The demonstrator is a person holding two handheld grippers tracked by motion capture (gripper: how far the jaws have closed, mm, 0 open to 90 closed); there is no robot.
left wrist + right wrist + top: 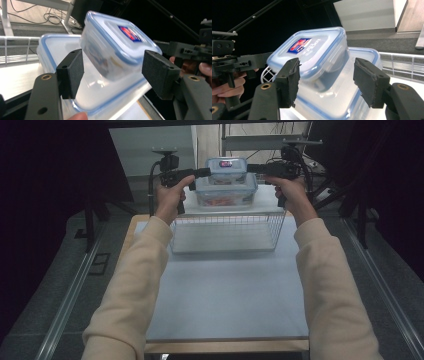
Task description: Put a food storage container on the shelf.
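Note:
A small clear container (226, 170) with a blue-rimmed lid and a red and blue label rests tilted on a larger clear container (225, 194) with something orange inside. The pair sits at the back of the table, behind the wire basket (227, 232). My left gripper (202, 172) reaches in from the left and my right gripper (253, 168) from the right, level with the small container. In the left gripper view the small container (117, 42) lies between the open jaws of my left gripper (115, 68). In the right gripper view the small container (312, 50) likewise sits between the spread pads of my right gripper (328, 78), above the larger container (352, 100).
The white wire basket stands across the table's far half. A pale blue table top (225, 290) stretches toward the person. Dark stands and cables surround the table at the back and sides.

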